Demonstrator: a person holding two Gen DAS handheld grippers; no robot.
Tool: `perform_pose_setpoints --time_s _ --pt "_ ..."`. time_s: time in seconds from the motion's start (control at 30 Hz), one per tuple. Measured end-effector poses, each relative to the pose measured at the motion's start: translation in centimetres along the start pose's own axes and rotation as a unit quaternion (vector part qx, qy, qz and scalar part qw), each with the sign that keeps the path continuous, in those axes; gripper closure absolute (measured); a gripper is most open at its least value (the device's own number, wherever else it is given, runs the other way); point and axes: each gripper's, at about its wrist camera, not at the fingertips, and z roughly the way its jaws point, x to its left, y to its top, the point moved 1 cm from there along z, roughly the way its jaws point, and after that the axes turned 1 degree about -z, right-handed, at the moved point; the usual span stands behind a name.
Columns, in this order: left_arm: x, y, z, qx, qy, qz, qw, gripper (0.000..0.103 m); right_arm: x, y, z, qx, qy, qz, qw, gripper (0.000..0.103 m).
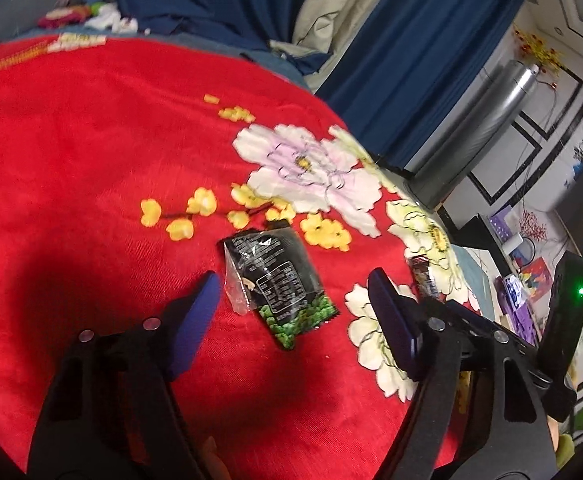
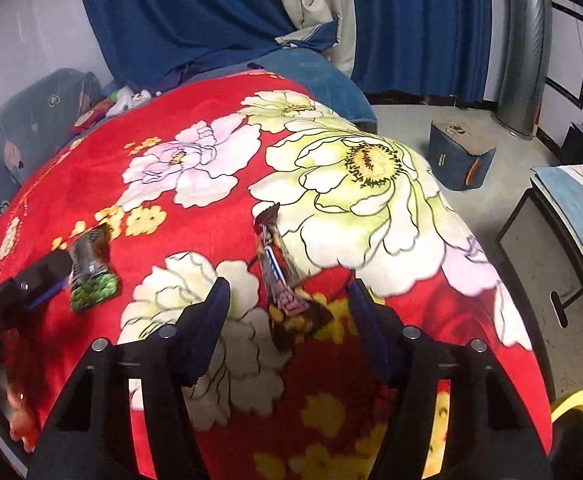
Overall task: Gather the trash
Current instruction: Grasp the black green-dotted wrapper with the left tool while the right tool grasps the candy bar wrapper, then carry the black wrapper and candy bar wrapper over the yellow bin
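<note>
1. Both sets of fingers are spread wide with nothing between them: the left gripper (image 1: 295,292) hangs over the black-and-green snack packet (image 1: 277,280), and the right gripper (image 2: 287,300) hangs over the dark candy wrapper (image 2: 281,276).
2. Both pieces of trash lie flat on the red floral blanket (image 1: 91,160). In the right wrist view, the packet sits at 9 o'clock from the wrapper.
3. Risk: thin film on soft plush. Closing too high would likely slide over the film; closing too deep may pinch the blanket and drag it along.
4. Risk: the crinkled wrapper may slip from smooth pads on lifting.
5. Labels: white print covers the packet, a panel-style block included. It is too blurred to read, as are the wrapper's markings.
</note>
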Motion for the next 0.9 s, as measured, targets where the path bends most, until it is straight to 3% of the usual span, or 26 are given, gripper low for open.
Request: perform_pose_setpoints --time_s 0.2,0.27,0.5,0.67,0.9 --pt "0.2 0.1 1.2 0.016 0.021 -0.002 0.9997 0.05 -0.5 -0.3 0.8 0.01 -0.008 0.013 1.0 0.074" --pt "0.3 0.1 1.4 0.018 0.025 -0.003 0.9995 0.06 -0.8 -0.8 0.5 0.007 0.0 0.025 1.0 0.075" --pt "0.9 0.0 1.2 0.019 0.001 -0.013 0.9997 0.074 -1.5 -3.4 -2.1 -0.015 0.015 0.063 0.998 0.077" --pt "0.3 -0.4 0.4 0.017 -0.024 -0.004 0.9996 0.079 -1.3 -6.3 -4.7 -0.033 0.016 0.074 0.997 0.077" --pt "-2.7 -1.1 -1.5 -0.006 -0.043 0.053 0.9977 0.08 -1.1 -9.3 -7.9 -0.053 0.021 0.079 0.995 0.077"
